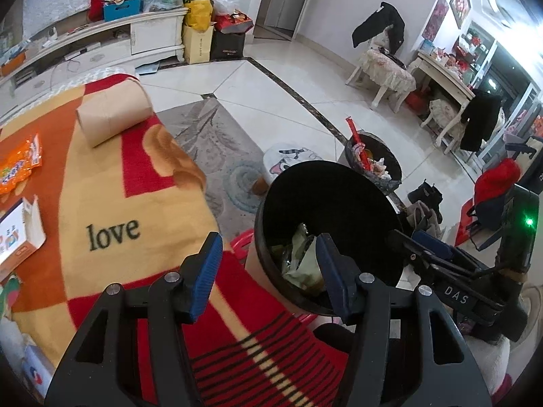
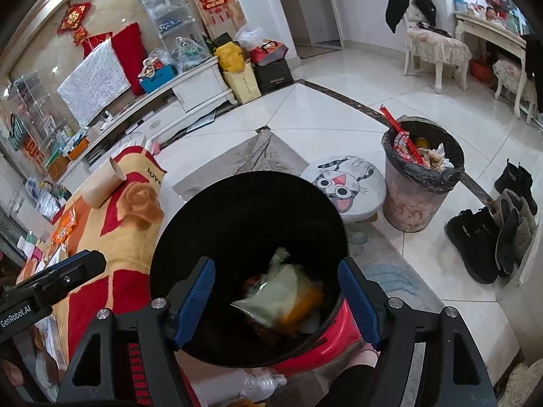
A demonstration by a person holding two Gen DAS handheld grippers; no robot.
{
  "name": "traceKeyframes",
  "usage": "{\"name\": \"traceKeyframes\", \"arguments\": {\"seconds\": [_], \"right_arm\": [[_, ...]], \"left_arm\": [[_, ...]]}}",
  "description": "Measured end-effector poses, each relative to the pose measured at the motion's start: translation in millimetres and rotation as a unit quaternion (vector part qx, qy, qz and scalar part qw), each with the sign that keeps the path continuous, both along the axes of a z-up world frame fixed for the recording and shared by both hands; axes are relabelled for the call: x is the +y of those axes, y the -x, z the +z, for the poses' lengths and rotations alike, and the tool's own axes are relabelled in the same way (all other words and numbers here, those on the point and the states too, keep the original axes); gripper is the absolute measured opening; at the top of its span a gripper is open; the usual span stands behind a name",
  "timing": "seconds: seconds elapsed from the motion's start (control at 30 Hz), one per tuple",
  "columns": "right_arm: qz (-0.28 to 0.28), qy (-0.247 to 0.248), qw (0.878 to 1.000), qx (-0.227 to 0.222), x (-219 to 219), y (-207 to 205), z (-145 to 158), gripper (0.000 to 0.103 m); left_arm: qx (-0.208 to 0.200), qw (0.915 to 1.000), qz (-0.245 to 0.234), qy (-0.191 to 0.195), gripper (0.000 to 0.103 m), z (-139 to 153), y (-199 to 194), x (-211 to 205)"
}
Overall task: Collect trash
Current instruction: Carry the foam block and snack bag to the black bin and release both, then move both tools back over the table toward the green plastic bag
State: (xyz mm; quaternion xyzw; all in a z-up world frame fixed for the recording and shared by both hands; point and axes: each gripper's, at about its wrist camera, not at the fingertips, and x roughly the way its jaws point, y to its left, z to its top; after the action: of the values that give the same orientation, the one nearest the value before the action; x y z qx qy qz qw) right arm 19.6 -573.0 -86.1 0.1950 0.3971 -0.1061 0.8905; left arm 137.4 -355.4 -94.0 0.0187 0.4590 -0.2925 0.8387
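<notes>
A black round bin (image 1: 339, 183) (image 2: 244, 203) stands beside the blanket-covered table. Inside it lie a pale green wrapper (image 1: 305, 254) (image 2: 281, 291) and other crumpled wrappers. My left gripper (image 1: 268, 268) is open and empty, over the table's edge and the bin's near rim. My right gripper (image 2: 276, 298) is open and empty, directly above the bin's mouth; the green wrapper looks blurred below it. The right gripper also shows in the left wrist view (image 1: 437, 254). An orange snack wrapper (image 1: 17, 166) (image 2: 64, 227) and a small white carton (image 1: 17, 234) lie on the blanket.
A brown paper roll (image 1: 115, 112) (image 2: 101, 183) lies on the red and yellow blanket (image 1: 101, 203). A cat-face stool (image 2: 349, 186), a full floor bin (image 2: 420, 173) and dark boots (image 2: 492, 234) stand on the tiled floor. A red stool (image 2: 325, 342) sits under the black bin.
</notes>
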Motion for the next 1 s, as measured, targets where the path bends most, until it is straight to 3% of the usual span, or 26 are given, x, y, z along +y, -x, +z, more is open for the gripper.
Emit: {"name": "traceKeyframes", "arguments": {"seconds": [0.63,1.0], "right_arm": [[0.066,0.011,0.998,-0.013,64,-9,19,0.073],[0.138,0.012,0.990,-0.023,130,-22,30,0.074]], "left_arm": [[-0.020,0.9980,0.057,-0.015,0.056,18,24,67],[0.007,0.9959,0.090,-0.003,0.056,18,43,135]]}}
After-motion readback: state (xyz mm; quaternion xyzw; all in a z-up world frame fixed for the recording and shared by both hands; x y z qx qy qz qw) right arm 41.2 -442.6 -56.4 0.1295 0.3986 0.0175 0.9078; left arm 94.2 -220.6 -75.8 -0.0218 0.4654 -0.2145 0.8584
